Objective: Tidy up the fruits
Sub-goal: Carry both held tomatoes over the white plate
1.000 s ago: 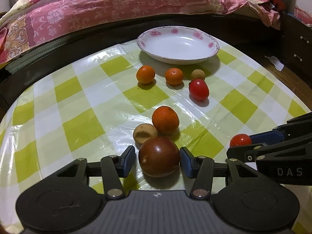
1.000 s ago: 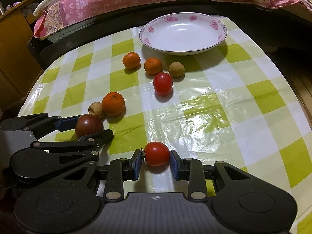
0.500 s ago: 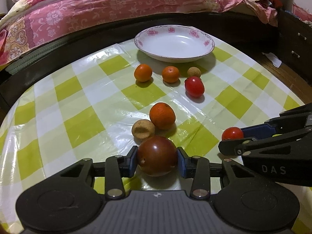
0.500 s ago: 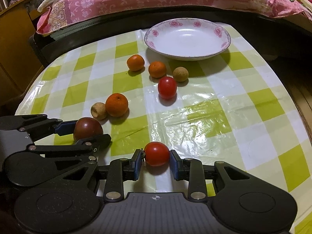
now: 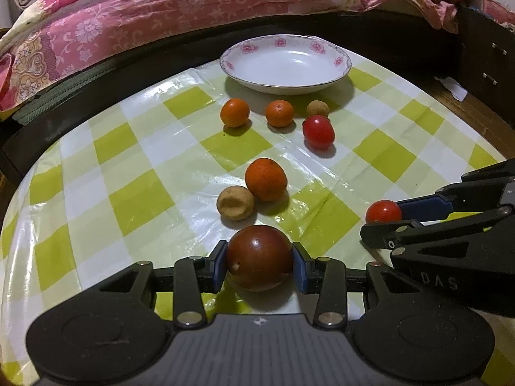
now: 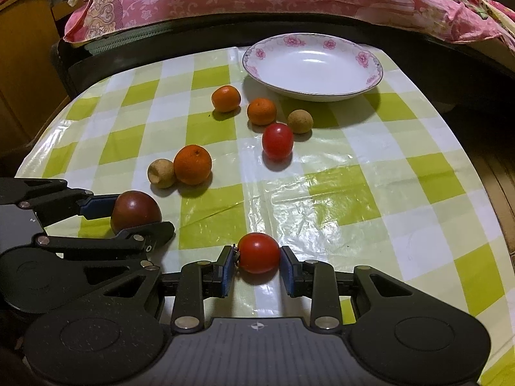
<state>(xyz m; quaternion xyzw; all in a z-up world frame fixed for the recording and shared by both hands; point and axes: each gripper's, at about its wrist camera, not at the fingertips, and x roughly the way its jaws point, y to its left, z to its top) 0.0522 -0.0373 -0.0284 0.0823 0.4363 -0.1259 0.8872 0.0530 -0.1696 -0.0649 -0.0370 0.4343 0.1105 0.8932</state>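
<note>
My left gripper [image 5: 259, 262] is shut on a dark red tomato [image 5: 259, 257], lifted a little off the checked cloth; it also shows in the right wrist view [image 6: 135, 210]. My right gripper [image 6: 257, 265] is shut on a small red tomato [image 6: 259, 252], seen from the left too [image 5: 383, 211]. On the cloth lie a large orange [image 5: 265, 178] touching a tan fruit [image 5: 235, 202], two small oranges [image 5: 235, 112] [image 5: 279, 113], another tan fruit [image 5: 317, 108] and a red tomato [image 5: 318, 131]. A white floral plate [image 5: 285, 62] stands empty at the far edge.
The table [image 6: 386, 193] carries a yellow-green checked plastic cloth. A bed with a pink floral quilt [image 5: 161, 9] runs behind it. A wooden cabinet [image 6: 22, 64] stands at the left and a dark drawer unit [image 5: 486, 64] at the right.
My left gripper closed on the dark red tomato and raised it slightly. Both grippers have lifted and pulled back a little; the right one keeps its small tomato.
</note>
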